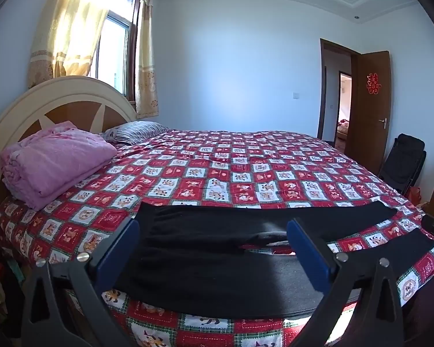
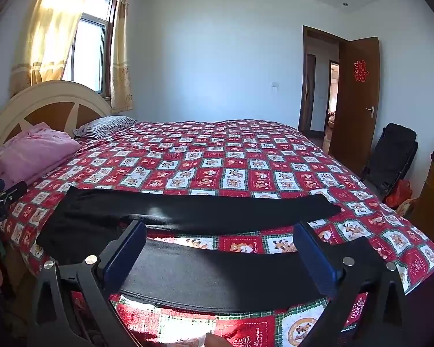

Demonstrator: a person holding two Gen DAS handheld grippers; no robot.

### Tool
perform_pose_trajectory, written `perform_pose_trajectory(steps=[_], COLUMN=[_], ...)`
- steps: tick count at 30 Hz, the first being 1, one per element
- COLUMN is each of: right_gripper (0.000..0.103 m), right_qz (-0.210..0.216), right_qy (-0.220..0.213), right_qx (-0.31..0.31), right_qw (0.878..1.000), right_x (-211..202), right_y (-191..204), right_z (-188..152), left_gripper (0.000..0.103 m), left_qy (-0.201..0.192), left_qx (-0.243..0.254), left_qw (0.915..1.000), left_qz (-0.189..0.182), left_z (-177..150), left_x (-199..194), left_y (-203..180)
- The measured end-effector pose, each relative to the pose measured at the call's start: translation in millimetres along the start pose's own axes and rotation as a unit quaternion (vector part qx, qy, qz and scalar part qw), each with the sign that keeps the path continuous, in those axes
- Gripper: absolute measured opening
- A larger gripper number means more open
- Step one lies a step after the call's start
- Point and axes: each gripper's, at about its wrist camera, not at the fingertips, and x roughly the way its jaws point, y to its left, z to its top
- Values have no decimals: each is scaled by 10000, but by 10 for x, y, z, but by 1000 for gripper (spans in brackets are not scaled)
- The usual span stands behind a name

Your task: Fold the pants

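Left gripper (image 1: 214,248), right gripper (image 2: 220,256): black frames, blue pads, silver screws.

One pants (image 1: 217,248), two grippers (image 1: 214,248) (image 2: 220,251), one bed (image 1: 246,173), one pillow (image 1: 136,131), one blanket (image 1: 52,159), one chair (image 1: 405,159), one door (image 1: 367,110).

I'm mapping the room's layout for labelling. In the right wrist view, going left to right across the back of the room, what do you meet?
Headboard → striped pillow → open wooden door → black folding chair
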Motion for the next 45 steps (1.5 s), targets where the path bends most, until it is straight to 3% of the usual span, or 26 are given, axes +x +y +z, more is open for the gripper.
perform_pose_trajectory(steps=[45], right_gripper=[102], right_qz=[-40], right_qy=[70], right_qx=[-80], right_qw=[9999], right_x=[63], right_y=[18], right_z=[-25], left_gripper=[103], left_qy=[71], left_qx=[-53], left_qw=[10000], left_qz=[16], left_z=[-66], left_x=[42], left_y=[3])
